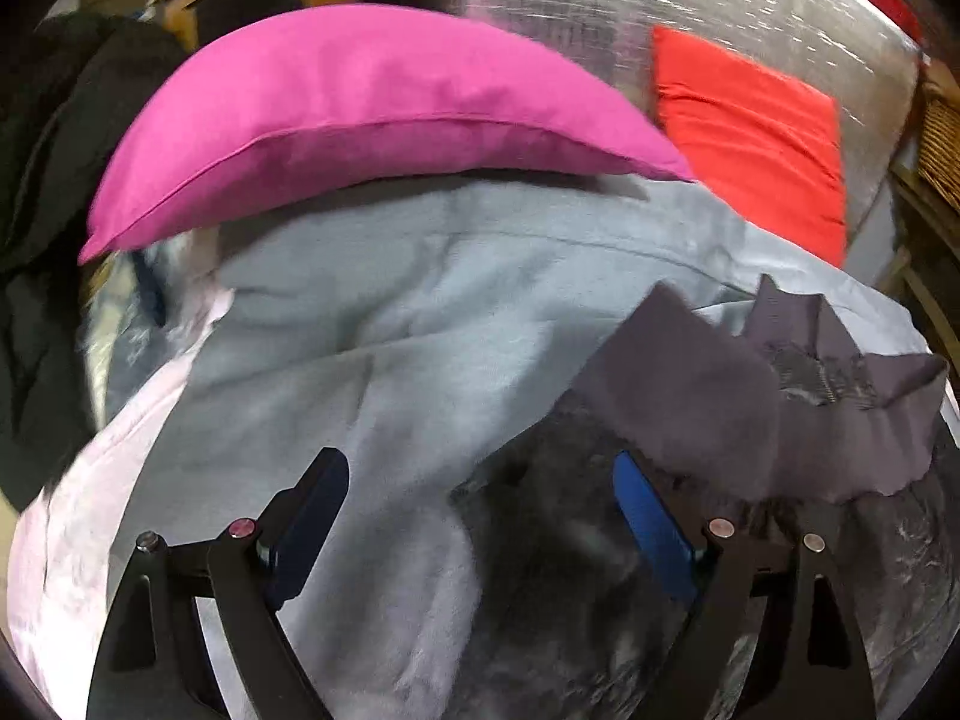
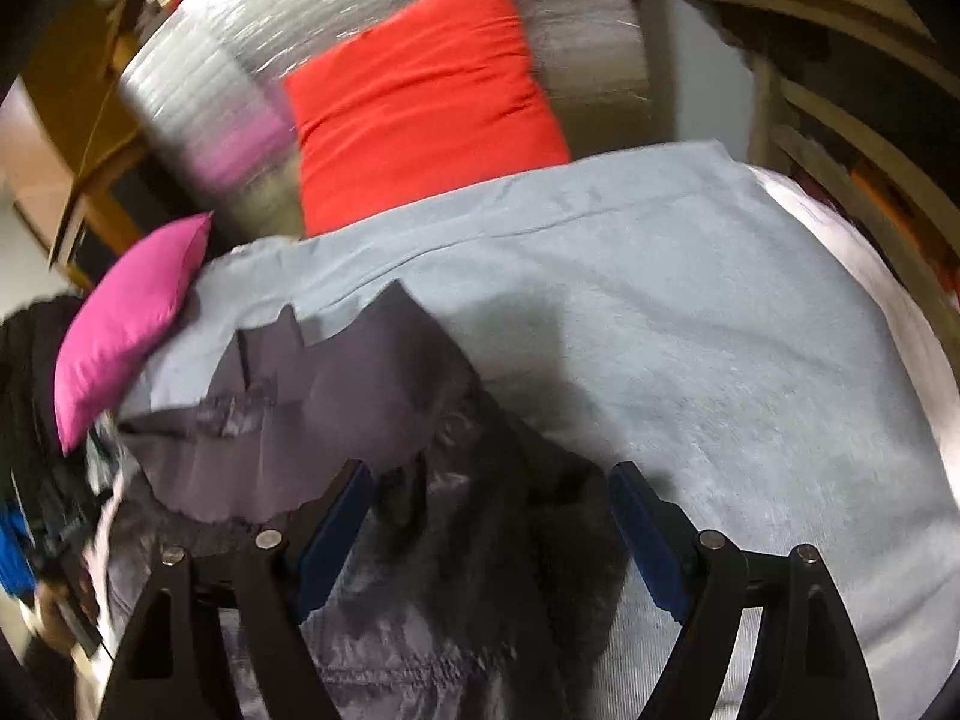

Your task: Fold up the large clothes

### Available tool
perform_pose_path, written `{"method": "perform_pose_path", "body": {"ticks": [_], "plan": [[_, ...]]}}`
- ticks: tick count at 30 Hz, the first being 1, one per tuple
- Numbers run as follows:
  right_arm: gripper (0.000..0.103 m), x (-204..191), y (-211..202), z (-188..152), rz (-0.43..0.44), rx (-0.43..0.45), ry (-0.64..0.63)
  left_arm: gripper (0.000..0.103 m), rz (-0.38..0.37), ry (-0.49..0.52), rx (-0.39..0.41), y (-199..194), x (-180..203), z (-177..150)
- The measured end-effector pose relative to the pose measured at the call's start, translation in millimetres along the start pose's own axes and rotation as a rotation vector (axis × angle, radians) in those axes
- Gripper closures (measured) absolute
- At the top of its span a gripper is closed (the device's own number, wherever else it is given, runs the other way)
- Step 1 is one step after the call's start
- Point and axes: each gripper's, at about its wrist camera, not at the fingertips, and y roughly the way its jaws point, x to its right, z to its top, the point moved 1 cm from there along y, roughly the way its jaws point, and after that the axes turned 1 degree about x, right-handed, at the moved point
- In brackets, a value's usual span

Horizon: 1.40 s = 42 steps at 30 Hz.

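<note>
A dark grey shiny garment (image 1: pixel 690 396) lies crumpled on a light blue sheet (image 1: pixel 372 324), its folded upper part pointing away from me. My left gripper (image 1: pixel 480 480) stands open above its left edge, with nothing between the blue pads. In the right wrist view the same garment (image 2: pixel 336 396) spreads from the lower left to the centre. My right gripper (image 2: pixel 489 492) hangs open over the garment's dark lower part, pads apart and not touching the cloth.
A magenta pillow (image 1: pixel 360 108) and a red pillow (image 1: pixel 750 132) lie at the head of the bed against a silver quilted board (image 2: pixel 252 12). Dark clothing (image 1: pixel 42 180) hangs at the left. Wooden furniture (image 2: pixel 840 138) stands at the right. A hand (image 2: pixel 54 618) shows at the lower left.
</note>
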Motion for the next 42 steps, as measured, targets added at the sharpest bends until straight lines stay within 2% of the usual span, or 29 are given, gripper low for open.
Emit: {"method": "perform_pose_path", "body": {"ticks": [3, 8, 14, 16, 17, 18, 19, 20, 22, 23, 26, 27, 29, 30, 32, 34, 37, 39, 40, 41, 42], "plan": [[0.020, -12.5, 11.0, 7.9, 0.002, -0.006, -0.069, 0.013, -0.023, 0.057, -0.014, 13.7, 16.1, 8.8], [0.020, -15.1, 35.3, 21.2, -0.003, -0.021, -0.096, 0.013, -0.004, 0.139, -0.038, 42.2, 37.7, 20.7], [0.020, -17.5, 56.2, 27.4, 0.003, -0.033, -0.142, 0.015, -0.005, 0.167, -0.039, 59.7, 46.6, 23.9], [0.020, -21.3, 60.0, 29.8, 0.013, -0.040, -0.163, 0.038, -0.027, 0.166, -0.035, 59.7, 48.4, 24.7], [0.020, -25.1, 62.9, 30.5, 0.015, -0.046, -0.183, 0.061, -0.042, 0.162, -0.048, 60.9, 49.5, 24.6], [0.022, -29.2, 66.7, 30.6, 0.018, -0.056, -0.202, 0.072, -0.052, 0.155, -0.072, 63.9, 50.8, 24.4], [0.040, -31.9, 69.9, 30.0, 0.025, -0.068, -0.214, 0.077, -0.037, 0.161, -0.076, 64.8, 52.8, 24.0], [0.058, -35.0, 73.0, 29.0, 0.023, -0.084, -0.222, 0.096, -0.041, 0.173, -0.073, 64.7, 55.1, 23.4], [0.081, -35.7, 74.7, 29.2, -0.007, -0.097, -0.217, 0.096, -0.036, 0.182, -0.062, 59.7, 56.4, 23.9], [0.085, -35.9, 72.9, 29.9, -0.005, -0.099, -0.216, 0.096, -0.037, 0.175, -0.047, 56.6, 55.4, 26.3], [0.087, -25.5, 45.5, 41.3, -0.015, -0.026, -0.184, 0.096, -0.026, 0.136, -0.008, 53.3, 45.6, 35.1], [0.088, -16.0, 39.5, 46.1, -0.015, -0.006, -0.146, 0.096, 0.011, 0.120, -0.043, 68.7, 39.9, 35.4], [0.089, -0.4, 44.6, 48.8, -0.034, -0.015, -0.086, 0.096, 0.065, 0.085, -0.133, 97.7, 31.5, 28.2], [0.089, 6.8, 57.0, 44.3, -0.061, -0.043, -0.062, 0.096, 0.070, 0.082, -0.151, 103.7, 31.9, 25.3], [0.090, 12.5, 73.2, 34.2, -0.080, -0.072, -0.034, 0.095, 0.087, 0.104, -0.143, 105.8, 36.1, 22.3], [0.090, 21.8, 84.8, 28.3, -0.073, -0.088, 0.014, 0.095, 0.074, 0.100, -0.147, 106.5, 33.9, 24.1], [0.090, 29.1, 86.9, 28.5, -0.053, -0.095, 0.048, 0.086, 0.084, 0.079, -0.137, 106.5, 28.2, 25.0], [0.085, 28.4, 84.0, 28.9, -0.051, -0.090, 0.064, 0.075, 0.089, 0.096, -0.079, 91.8, 31.0, 26.5], [0.076, 25.6, 80.1, 27.4, -0.032, -0.081, 0.072, 0.072, 0.075, 0.103, -0.045, 81.9, 32.9, 27.8], [0.053, 23.2, 74.5, 27.7, 0.008, -0.064, 0.075, 0.063, 0.053, 0.108, -0.019, 70.6, 32.8, 28.1], [0.035, 21.5, 68.7, 29.0, 0.027, -0.050, 0.068, 0.046, 0.030, 0.112, 0.013, 57.6, 33.1, 30.4]]}}
